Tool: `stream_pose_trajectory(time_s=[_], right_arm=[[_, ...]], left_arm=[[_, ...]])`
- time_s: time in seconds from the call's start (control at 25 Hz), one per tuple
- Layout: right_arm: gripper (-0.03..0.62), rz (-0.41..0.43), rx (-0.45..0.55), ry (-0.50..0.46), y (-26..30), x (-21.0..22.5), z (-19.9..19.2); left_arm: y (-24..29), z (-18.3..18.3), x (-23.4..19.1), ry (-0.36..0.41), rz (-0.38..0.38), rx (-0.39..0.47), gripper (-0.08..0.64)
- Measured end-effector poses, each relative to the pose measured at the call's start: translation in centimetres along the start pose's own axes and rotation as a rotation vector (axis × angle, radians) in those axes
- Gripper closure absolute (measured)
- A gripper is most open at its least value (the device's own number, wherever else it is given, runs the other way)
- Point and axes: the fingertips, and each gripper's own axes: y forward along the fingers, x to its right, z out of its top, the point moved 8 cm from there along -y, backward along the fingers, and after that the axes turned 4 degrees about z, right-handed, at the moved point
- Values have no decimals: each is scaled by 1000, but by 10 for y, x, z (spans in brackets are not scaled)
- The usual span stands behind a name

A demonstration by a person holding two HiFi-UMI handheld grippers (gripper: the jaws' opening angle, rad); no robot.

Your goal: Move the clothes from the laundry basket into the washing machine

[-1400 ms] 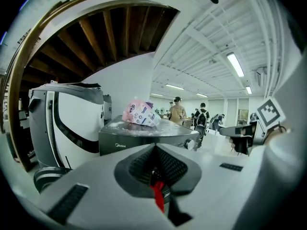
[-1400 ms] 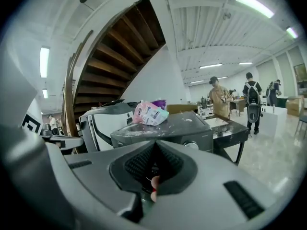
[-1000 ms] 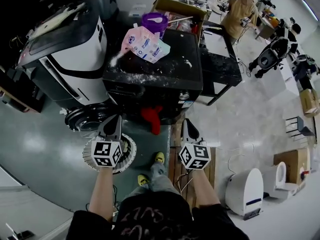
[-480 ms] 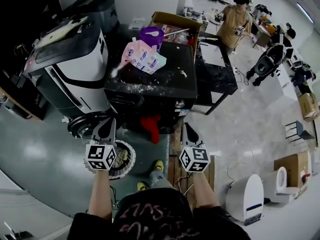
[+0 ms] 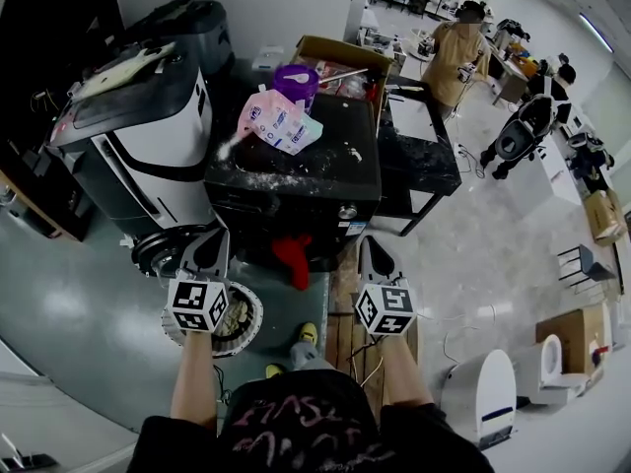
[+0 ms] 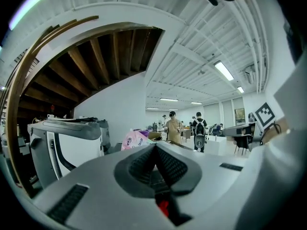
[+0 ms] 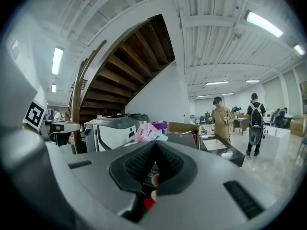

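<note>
A black washing machine stands ahead of me, and a red cloth hangs out of its front opening. Its round door is swung open to the left. The white round laundry basket sits on the floor, partly hidden under my left gripper. That gripper is shut and empty, held to the left of the red cloth. My right gripper is also shut and empty, to the cloth's right. Seen in the left gripper view, the left gripper has its jaws pressed together. So does the right gripper in the right gripper view.
A pink detergent bag and a purple tub stand on the machine's top. A grey-and-white appliance is at the left and a black table at the right. A wooden pallet lies underfoot. People stand far back.
Both grippers have risen a little in front of the machine and stayed shut. The red cloth hangs as before.
</note>
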Motion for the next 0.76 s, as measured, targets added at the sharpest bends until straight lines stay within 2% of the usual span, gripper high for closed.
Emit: stream_pose_trajectory(time_s=[0.76], right_arm=[[589, -28, 47, -5, -12, -2, 12]], left_arm=[[-19, 7, -11, 2, 34, 30, 549]])
